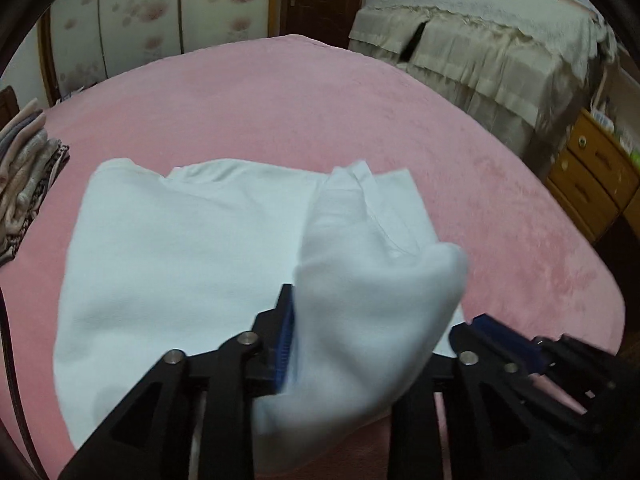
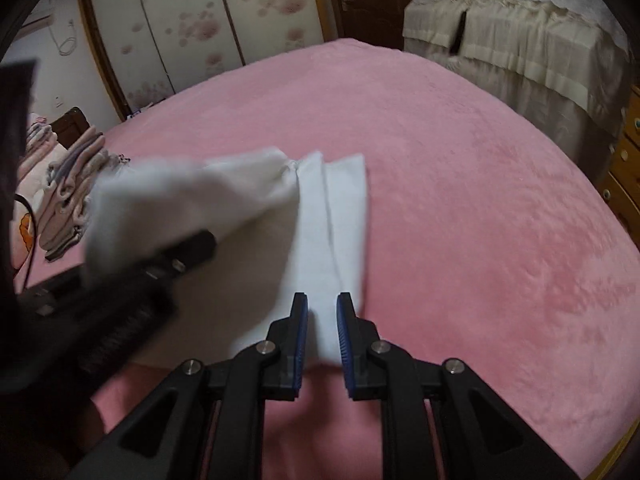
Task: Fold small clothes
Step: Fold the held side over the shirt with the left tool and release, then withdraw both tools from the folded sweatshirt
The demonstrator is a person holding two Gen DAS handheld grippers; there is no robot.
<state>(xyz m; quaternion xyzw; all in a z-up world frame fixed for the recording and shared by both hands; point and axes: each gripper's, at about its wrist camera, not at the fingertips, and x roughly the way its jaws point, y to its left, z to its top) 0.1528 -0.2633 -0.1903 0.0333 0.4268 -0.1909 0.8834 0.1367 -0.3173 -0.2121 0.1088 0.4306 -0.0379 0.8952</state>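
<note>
In your left wrist view, the left tongs [image 1: 372, 320] stand spread; a raised fold of the white garment [image 1: 180, 248] lies between the 2 fingers, touching the left blue pad [image 1: 285, 340], but not pinched. The garment lies on the pink bed [image 1: 320, 112]. 1 stack of folded clothes [image 1: 28, 184] sits at the bed's left edge. A yellow drawer cabinet [image 1: 592, 176] stands at the right.

In your right wrist view, the right tongs [image 2: 322, 320] are slightly apart, with a narrow white strip of the garment between them; whether they pinch it, I cannot tell. The blurred left tongs block the garment's left part. No readable writing.
</note>
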